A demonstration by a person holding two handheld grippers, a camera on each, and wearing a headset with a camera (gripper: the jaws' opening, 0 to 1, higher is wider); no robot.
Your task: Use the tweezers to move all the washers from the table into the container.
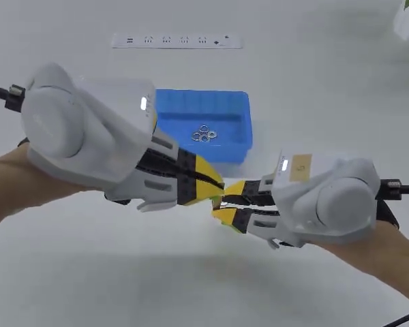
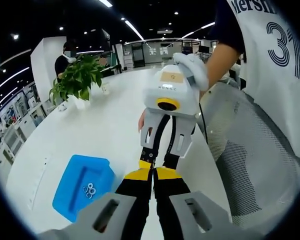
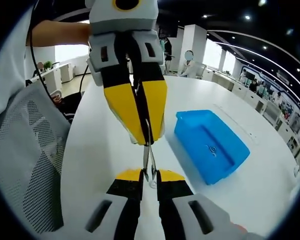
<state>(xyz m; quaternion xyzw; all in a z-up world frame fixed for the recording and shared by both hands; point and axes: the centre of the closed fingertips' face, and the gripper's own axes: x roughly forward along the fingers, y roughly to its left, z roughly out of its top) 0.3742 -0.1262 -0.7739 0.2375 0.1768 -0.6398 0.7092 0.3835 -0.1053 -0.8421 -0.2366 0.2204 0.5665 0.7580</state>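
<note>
Thin metal tweezers [image 3: 147,150] run between the two grippers, which point at each other tip to tip in front of the blue container [image 1: 218,151]. My left gripper [image 1: 215,191] has its yellow jaws shut on the tweezers' upper part. My right gripper [image 3: 149,176] is closed around their lower end. Several washers [image 1: 204,134] lie in a small cluster inside the container [image 2: 72,185], also seen as washers [image 3: 210,149] on its floor. No washers can be made out on the table around the grippers.
A white power strip [image 1: 177,41] lies at the far edge of the white table [image 1: 123,272]. A potted plant [image 2: 80,77] stands at one end. A mesh chair [image 3: 25,150] is behind the person.
</note>
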